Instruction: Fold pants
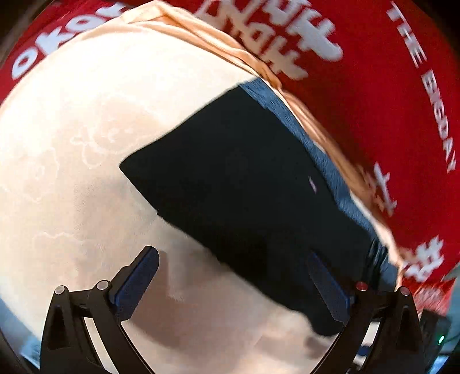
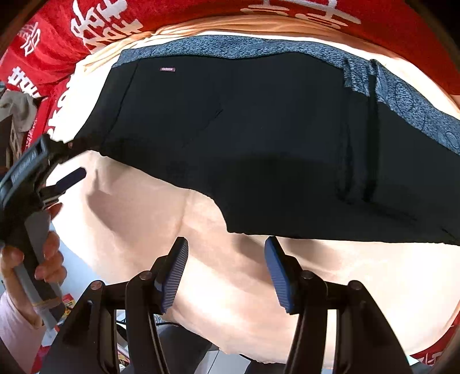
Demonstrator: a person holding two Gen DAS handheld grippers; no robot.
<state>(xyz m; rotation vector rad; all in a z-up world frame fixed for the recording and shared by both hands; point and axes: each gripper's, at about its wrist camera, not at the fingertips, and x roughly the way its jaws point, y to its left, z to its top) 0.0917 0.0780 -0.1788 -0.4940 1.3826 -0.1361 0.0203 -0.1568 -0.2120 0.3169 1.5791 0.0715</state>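
**Inspector:** Left gripper [image 1: 233, 283] is standing wide open, holding nothing. 1 pad is hanging over the cream cloth [image 1: 86, 143], the other over the near edge of the pants [image 1: 244, 187]. I judge it is straddling that edge to take a hold for a fold.

**Assistant:** And the right gripper [image 2: 227, 270]?

**Inspector:** Also parted and empty, hovering just short of the pants [image 2: 258, 129], over bare cream cloth [image 2: 230, 302]. The pants are lying spread flat on the cloth, the grey patterned waistband [image 2: 244, 47] on their far side, towards the red printed fabric [image 2: 402, 26].

**Assistant:** Is either view adding anything?

**Inspector:** The right view is showing the whole hem line, a small label [image 2: 167, 69], and the person's hand [image 2: 31, 259] carrying the left gripper [image 2: 61, 165] at the pants' left corner. The left view is blurring, showing only 1 end.
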